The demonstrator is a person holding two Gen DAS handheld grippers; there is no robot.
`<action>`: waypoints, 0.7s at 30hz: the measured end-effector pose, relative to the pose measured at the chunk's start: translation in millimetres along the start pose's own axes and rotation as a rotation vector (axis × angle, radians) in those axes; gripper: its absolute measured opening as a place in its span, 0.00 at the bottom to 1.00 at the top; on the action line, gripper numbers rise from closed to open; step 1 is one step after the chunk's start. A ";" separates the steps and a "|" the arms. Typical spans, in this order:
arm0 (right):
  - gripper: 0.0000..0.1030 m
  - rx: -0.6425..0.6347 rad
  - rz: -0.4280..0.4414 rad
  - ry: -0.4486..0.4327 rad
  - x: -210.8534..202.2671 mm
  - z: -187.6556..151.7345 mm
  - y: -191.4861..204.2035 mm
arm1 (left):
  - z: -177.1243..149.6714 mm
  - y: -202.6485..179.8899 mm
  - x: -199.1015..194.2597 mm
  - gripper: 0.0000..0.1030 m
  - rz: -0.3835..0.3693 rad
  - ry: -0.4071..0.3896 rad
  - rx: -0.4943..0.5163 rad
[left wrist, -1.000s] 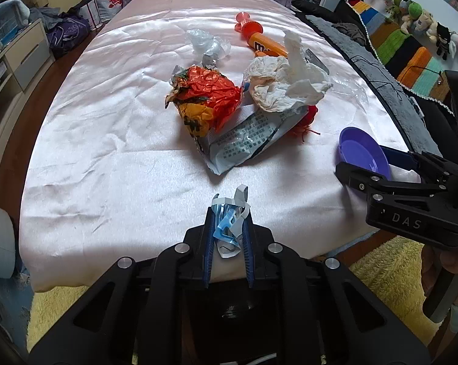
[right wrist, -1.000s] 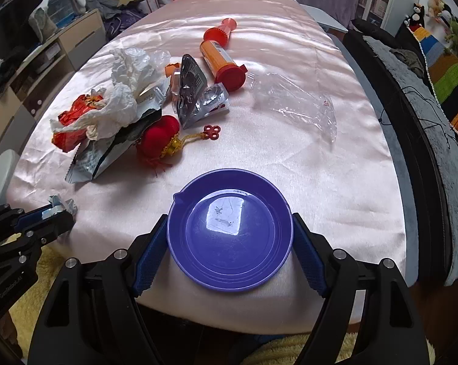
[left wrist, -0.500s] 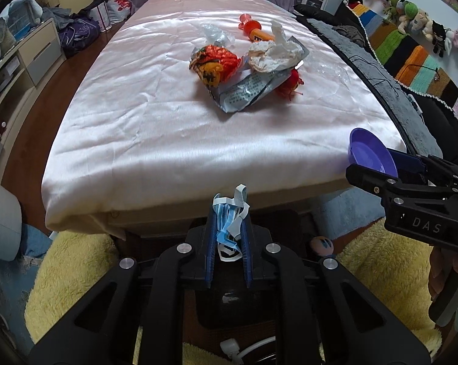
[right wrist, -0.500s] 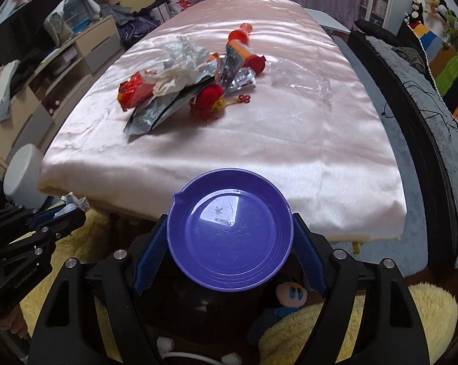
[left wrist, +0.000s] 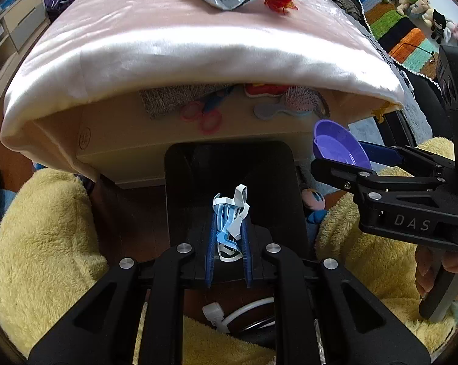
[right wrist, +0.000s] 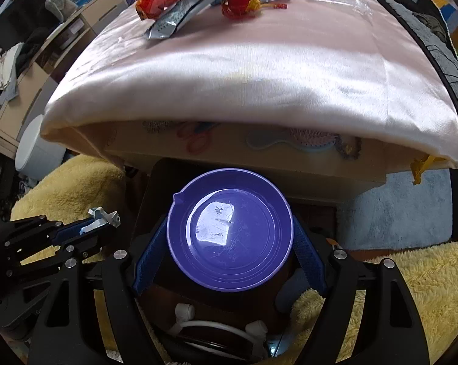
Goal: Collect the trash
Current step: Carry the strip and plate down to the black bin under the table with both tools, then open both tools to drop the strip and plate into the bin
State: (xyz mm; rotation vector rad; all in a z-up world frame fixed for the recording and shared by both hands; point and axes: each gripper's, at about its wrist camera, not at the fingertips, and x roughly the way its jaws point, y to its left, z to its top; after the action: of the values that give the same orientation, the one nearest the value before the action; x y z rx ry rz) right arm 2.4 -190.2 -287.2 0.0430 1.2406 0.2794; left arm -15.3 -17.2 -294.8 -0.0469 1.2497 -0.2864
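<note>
Left gripper (left wrist: 228, 237) clamped narrow, right gripper (right wrist: 230, 243) spread wide, both gripping

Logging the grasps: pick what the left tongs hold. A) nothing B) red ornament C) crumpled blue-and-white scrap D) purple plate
C: the left tongs are shut on the scrap; the plate sits in the right tongs.

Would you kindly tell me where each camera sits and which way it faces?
Left wrist: on the left gripper, facing the table end; jaws pinch a crumpled blue-white paper scrap; the right gripper shows.
Right wrist: on the right gripper, same direction; jaws clamp a round purple plastic plate.
Shared: pink satin tablecloth, black bin.
</note>
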 end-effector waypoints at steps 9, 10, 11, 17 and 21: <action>0.77 0.024 0.041 0.022 7.6 -3.4 7.0 | -6.1 -2.6 13.0 0.18 -0.034 0.042 0.000; 0.77 0.028 0.045 0.021 7.7 -2.7 6.6 | -5.8 -3.4 13.7 0.20 -0.031 0.044 0.002; 0.77 0.031 0.048 0.022 8.7 -1.9 6.3 | -5.4 -4.2 13.4 0.24 -0.029 0.043 0.002; 0.87 0.053 0.056 0.010 5.1 2.1 -0.1 | -2.2 -5.7 9.7 0.43 0.005 0.030 0.003; 0.87 0.060 0.028 -0.022 -3.4 5.7 -6.2 | -0.6 -2.3 6.1 0.51 0.013 0.021 -0.010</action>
State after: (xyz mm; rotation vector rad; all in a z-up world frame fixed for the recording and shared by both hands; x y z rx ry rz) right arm 7.9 -196.3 -283.3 0.1149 1.2271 0.2658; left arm -14.6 -20.8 -300.2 -0.0447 1.2724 -0.2700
